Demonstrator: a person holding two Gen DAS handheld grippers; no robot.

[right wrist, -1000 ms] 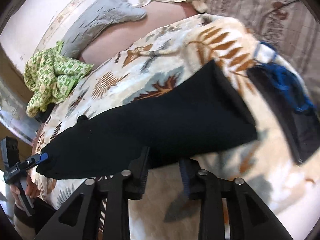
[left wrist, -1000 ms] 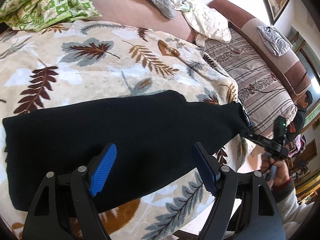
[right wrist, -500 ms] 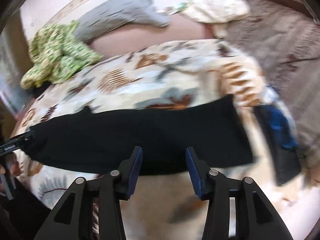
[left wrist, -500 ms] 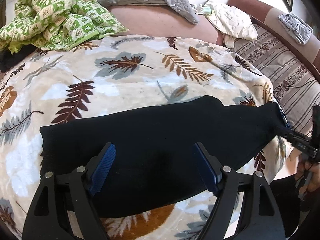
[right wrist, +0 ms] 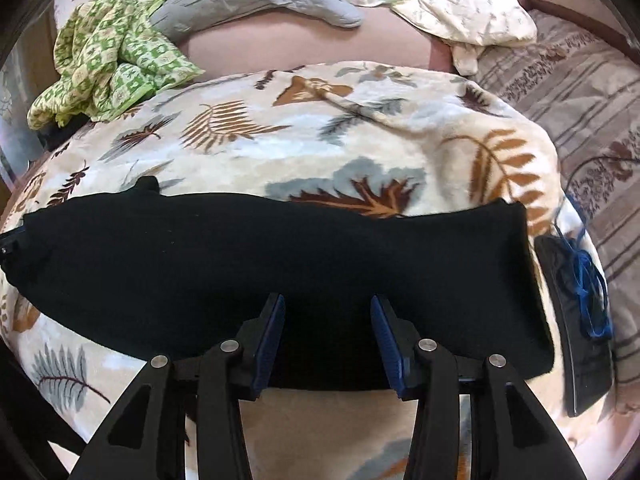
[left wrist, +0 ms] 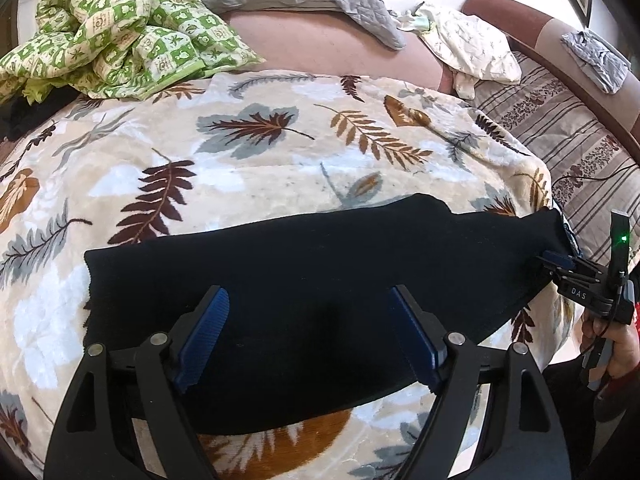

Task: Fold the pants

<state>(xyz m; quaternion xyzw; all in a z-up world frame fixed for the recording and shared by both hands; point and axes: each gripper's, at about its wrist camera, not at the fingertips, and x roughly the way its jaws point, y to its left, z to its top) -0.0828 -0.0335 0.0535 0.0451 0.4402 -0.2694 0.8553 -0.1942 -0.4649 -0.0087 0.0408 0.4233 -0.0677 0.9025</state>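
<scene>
Black pants (left wrist: pixel 320 280) laid lengthwise along blanket's (left wrist: pixel 260 168) near edge, prepped for folding; left gripper (left wrist: pixel 308 336) wide, right gripper (right wrist: pixel 328 336) half-open, both empty, hovering over fabric.

Both wrist views angled down, close — sharing black pants (left wrist: pixel 320 280)

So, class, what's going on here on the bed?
A person holds a gripper in each hand over black pants laid in a long strip on a leaf-print blanket. The left gripper hovers open above the pants, gripping nothing. The right gripper is also open, at the pants' near edge. No cross fold has been made yet.
</scene>
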